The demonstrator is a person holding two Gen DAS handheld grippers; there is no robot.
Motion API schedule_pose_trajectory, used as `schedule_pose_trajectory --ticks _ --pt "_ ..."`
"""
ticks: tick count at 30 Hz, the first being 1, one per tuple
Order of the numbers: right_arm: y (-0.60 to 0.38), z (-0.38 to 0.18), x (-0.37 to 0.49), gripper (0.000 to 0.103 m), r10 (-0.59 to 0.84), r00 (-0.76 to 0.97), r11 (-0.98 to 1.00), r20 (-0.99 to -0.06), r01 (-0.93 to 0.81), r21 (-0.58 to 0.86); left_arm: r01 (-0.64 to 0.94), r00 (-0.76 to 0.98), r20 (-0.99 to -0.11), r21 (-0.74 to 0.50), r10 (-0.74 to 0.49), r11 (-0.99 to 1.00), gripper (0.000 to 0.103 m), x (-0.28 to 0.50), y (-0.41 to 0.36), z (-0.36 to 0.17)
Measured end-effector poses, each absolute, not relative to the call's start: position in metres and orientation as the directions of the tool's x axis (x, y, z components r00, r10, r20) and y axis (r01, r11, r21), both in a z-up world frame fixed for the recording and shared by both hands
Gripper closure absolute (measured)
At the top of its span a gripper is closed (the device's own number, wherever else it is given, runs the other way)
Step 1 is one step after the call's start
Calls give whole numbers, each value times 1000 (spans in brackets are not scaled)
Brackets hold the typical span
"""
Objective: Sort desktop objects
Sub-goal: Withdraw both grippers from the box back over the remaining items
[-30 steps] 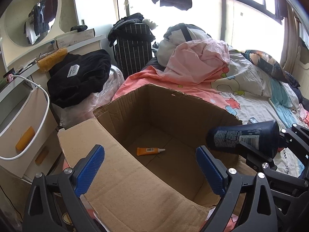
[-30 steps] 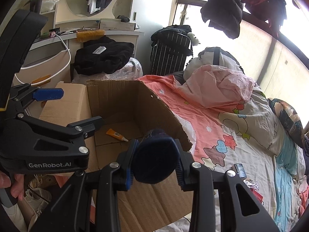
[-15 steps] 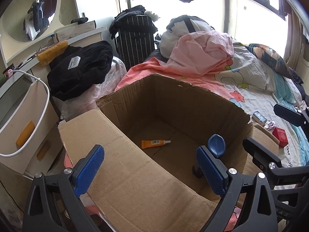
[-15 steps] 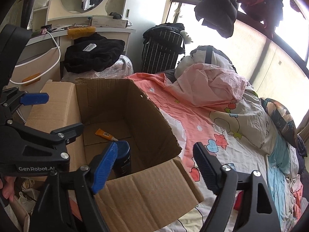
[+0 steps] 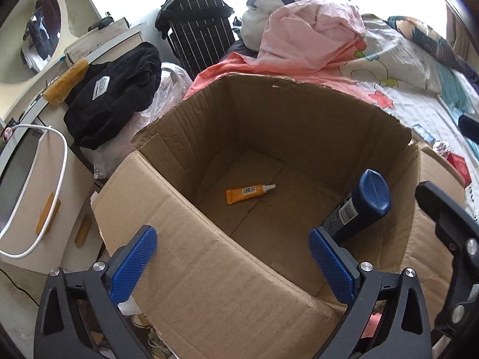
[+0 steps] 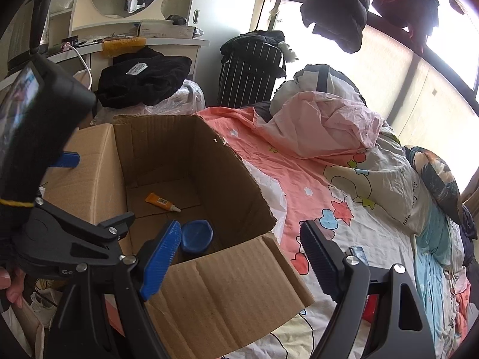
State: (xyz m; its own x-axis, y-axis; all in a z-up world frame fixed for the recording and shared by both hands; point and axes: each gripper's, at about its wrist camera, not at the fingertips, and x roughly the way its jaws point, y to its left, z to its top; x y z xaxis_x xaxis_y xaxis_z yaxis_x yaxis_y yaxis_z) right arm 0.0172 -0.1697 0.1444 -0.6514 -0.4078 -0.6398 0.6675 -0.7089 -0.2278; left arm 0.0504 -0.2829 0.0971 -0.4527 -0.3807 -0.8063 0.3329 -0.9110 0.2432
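- Clutter we see: black clothes [image 5: 113, 95] upper left, pink bedding [image 5: 308, 36] top.
- Cardboard box [image 5: 209, 284] flap fills lower centre, before our left gripper [image 5: 236, 264], whose empty jaws are opening.
- Right gripper [image 6: 239, 260] released; dark bottle [image 6: 196, 236] stands inside by orange tube [image 6: 161, 202].

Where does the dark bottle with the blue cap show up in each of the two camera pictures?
Left wrist view: the dark bottle with the blue cap stands at the right side of the brown cardboard box, just beyond the right blue finger pad.
Right wrist view: only its blue cap shows, low in the box's near corner, beside the left blue pad.
Shared landmark: the small orange tube lying on the box floor.
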Motion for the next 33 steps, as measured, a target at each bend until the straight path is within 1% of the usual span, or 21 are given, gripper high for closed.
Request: schedule_pose_trajectory --ticks 11,20,25,33 --pt "-148 151 13 23 -423 -662 -737 -618 649 -190 339 -505 -802 156 -319 -928 0 52 -276 114" --pt "-113 155 2 24 -415 -676 -783 -609 606 -139 306 -532 -784 174 -320 -936 0 42 -250 121" --pt "-88 150 -8 24 -374 -689 -816 -621 563 -133 240 -562 -785 147 -261 -959 0 36 -226 127" --pt "-46 139 -19 24 -282 -701 -858 -655 490 -155 115 -591 -782 163 -199 -980 0 17 -171 127"
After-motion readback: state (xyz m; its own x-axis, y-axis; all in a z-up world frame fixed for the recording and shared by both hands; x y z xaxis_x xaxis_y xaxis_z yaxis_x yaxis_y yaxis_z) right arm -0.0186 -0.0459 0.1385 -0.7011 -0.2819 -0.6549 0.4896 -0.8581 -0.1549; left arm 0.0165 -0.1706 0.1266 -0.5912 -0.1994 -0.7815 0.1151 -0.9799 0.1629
